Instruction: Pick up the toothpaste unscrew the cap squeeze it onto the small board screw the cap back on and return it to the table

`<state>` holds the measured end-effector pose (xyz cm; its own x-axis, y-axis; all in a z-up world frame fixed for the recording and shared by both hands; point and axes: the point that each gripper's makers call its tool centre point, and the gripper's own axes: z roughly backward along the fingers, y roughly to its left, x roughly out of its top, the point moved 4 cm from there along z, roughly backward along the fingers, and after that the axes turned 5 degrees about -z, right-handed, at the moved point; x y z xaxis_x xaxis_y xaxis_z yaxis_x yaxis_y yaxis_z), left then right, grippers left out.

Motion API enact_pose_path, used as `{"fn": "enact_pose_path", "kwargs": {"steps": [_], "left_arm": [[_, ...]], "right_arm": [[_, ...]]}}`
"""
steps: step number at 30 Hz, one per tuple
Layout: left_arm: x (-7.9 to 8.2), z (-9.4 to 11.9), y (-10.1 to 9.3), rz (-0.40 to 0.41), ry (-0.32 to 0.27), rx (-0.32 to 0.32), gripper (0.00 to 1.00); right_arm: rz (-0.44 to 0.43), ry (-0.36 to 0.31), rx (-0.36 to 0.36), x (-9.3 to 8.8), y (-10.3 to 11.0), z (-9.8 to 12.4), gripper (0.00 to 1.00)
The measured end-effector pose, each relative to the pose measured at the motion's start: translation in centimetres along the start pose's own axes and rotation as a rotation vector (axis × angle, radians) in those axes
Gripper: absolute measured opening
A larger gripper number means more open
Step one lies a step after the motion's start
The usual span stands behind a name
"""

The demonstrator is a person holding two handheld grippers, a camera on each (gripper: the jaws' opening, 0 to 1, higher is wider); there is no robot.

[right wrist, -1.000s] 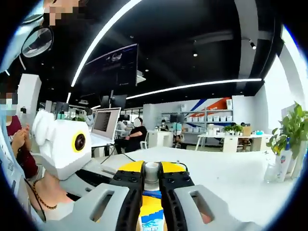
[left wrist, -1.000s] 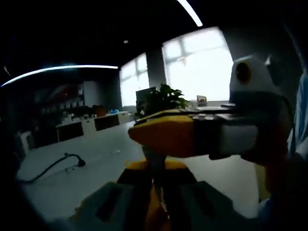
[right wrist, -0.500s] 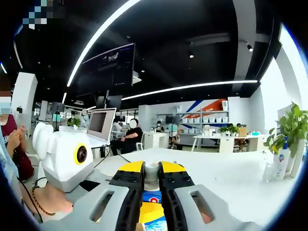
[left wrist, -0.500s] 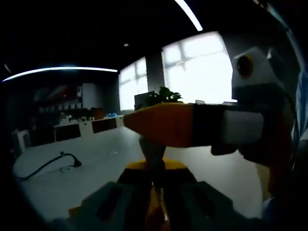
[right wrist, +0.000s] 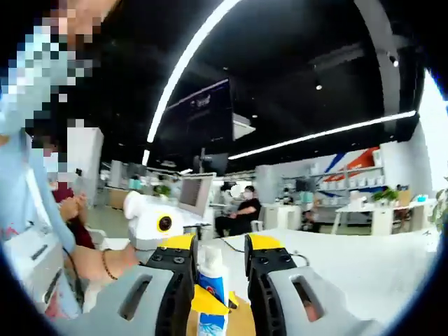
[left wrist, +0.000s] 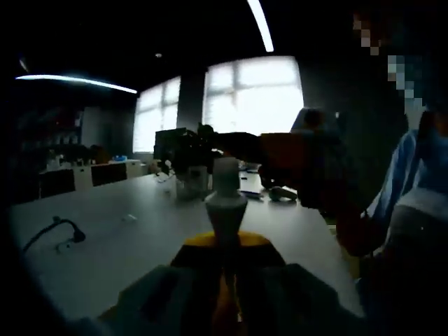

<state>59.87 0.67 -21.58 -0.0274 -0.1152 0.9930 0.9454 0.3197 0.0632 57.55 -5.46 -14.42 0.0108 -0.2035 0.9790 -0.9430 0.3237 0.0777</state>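
The toothpaste tube point(left wrist: 225, 203) stands upright out of my left gripper point(left wrist: 225, 241), which is shut on its lower part; its white top is free. My right gripper point(left wrist: 283, 157) hangs a little to the right of the tube, apart from it. In the right gripper view my right gripper point(right wrist: 220, 246) is open, its yellow-tipped jaws standing wide. The tube point(right wrist: 210, 276), white-topped with a blue and yellow label, shows in the gap without touching either jaw. The left gripper point(right wrist: 157, 224) sits behind it at the left, held by a hand point(right wrist: 105, 262). I cannot tell whether the cap is tight.
A white table point(left wrist: 105, 252) stretches ahead with a black cable point(left wrist: 56, 231) at its left and a plant with small items point(left wrist: 185, 154) at the back. An open laptop point(right wrist: 192, 196) and seated people point(right wrist: 241, 210) are farther off. A person's sleeve point(left wrist: 413, 182) is close on the right.
My right gripper, earlier shut on the tube's top, has opened and drawn back to the side. The left gripper keeps its hold. Both views have swung.
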Motion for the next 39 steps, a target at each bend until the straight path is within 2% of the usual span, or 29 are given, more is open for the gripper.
{"fn": "enact_pose_path", "kwargs": {"steps": [2, 4, 6, 8, 9, 11, 13, 14, 15, 17, 19, 21, 22, 23, 26, 27, 29, 31, 33, 34, 37, 38, 39], "left_arm": [[0.1, 0.0, -0.2, -0.016, -0.011, -0.031, 0.05], [0.2, 0.0, -0.6, -0.016, -0.023, -0.076, 0.05], [0.1, -0.1, -0.8, -0.03, -0.017, -0.09, 0.05], [0.2, -0.2, -0.9, -0.031, -0.021, -0.096, 0.05], [0.2, -0.2, -1.0, -0.039, -0.019, -0.101, 0.05], [0.3, -0.3, -1.4, -0.064, -0.009, -0.111, 0.05], [0.4, -0.4, -1.8, -0.08, -0.004, -0.131, 0.05], [0.4, -0.5, -2.0, -0.085, 0.001, -0.14, 0.05], [0.5, -0.5, -2.1, -0.089, 0.002, -0.141, 0.05], [0.4, -0.6, -2.2, -0.108, 0.012, -0.142, 0.05], [0.4, -0.5, -2.1, -0.108, 0.014, -0.139, 0.05], [0.4, -0.3, -2.0, -0.101, 0.014, -0.129, 0.05], [0.2, -0.2, -1.8, -0.104, 0.021, -0.103, 0.05], [0.1, -0.2, -1.8, -0.105, 0.022, -0.097, 0.05], [0.2, -0.2, -1.6, -0.087, 0.023, -0.06, 0.05], [0.1, -0.2, -1.6, -0.088, 0.025, -0.052, 0.05], [0.2, -0.1, -1.5, -0.066, 0.036, -0.007, 0.05], [0.1, 0.0, -1.2, -0.102, 0.05, 0.052, 0.05], [0.0, 0.0, -1.4, -0.119, 0.061, 0.085, 0.05], [0.0, -0.1, -1.5, -0.118, 0.061, 0.088, 0.05], [0.1, 0.0, -1.5, -0.091, 0.061, 0.116, 0.05], [0.3, 0.0, -1.6, -0.088, 0.066, 0.132, 0.05], [0.4, 0.0, -1.7, -0.087, 0.067, 0.147, 0.05]], "right_arm": [[-0.06, 0.001, 0.168, 0.1, -0.5, 0.6, 0.17], [-0.082, 0.017, 0.292, 0.0, -1.1, 1.0, 0.17], [-0.111, 0.011, 0.341, 0.2, -1.8, 1.0, 0.17], [-0.125, -0.01, 0.449, 0.3, -1.6, 0.6, 0.2], [-0.155, 0.009, 0.498, 0.0, -1.3, 0.4, 0.21], [-0.114, 0.047, 0.533, -1.0, -0.9, -0.5, 0.21], [-0.035, 0.106, 0.621, -2.1, 0.4, -1.0, 0.22], [-0.027, 0.087, 0.672, -2.2, 1.2, -1.3, 0.22], [-0.064, 0.104, 0.711, -2.4, 1.9, -1.6, 0.21], [-0.02, 0.101, 0.675, -2.5, 1.9, -2.6, 0.13], [-0.036, 0.105, 0.692, -2.5, 2.0, -2.7, 0.11], [-0.093, 0.121, 0.637, -2.6, 1.5, -2.8, 0.11], [-0.098, 0.131, 0.607, -2.7, 1.3, -2.9, 0.11], [-0.065, 0.127, 0.591, -2.7, 1.3, -2.9, 0.11], [-0.013, 0.142, 0.467, -2.5, 1.0, -2.9, 0.11], [0.036, 0.15, 0.409, -2.5, 1.0, -2.9, 0.11], [0.054, 0.155, 0.299, -2.5, 0.9, -3.0, 0.1], [0.086, 0.163, 0.194, -2.5, 0.8, -3.0, 0.1], [0.117, 0.178, 0.07, -2.6, 0.8, -3.0, 0.1], [0.104, 0.183, 0.01, -2.6, 0.9, -3.0, 0.1], [0.072, 0.169, -0.178, -2.6, 1.0, -2.9, 0.1], [0.153, 0.155, -0.211, -2.3, 1.2, -3.0, 0.1], [0.145, 0.144, -0.249, -2.3, 1.2, -3.0, 0.1]]}}
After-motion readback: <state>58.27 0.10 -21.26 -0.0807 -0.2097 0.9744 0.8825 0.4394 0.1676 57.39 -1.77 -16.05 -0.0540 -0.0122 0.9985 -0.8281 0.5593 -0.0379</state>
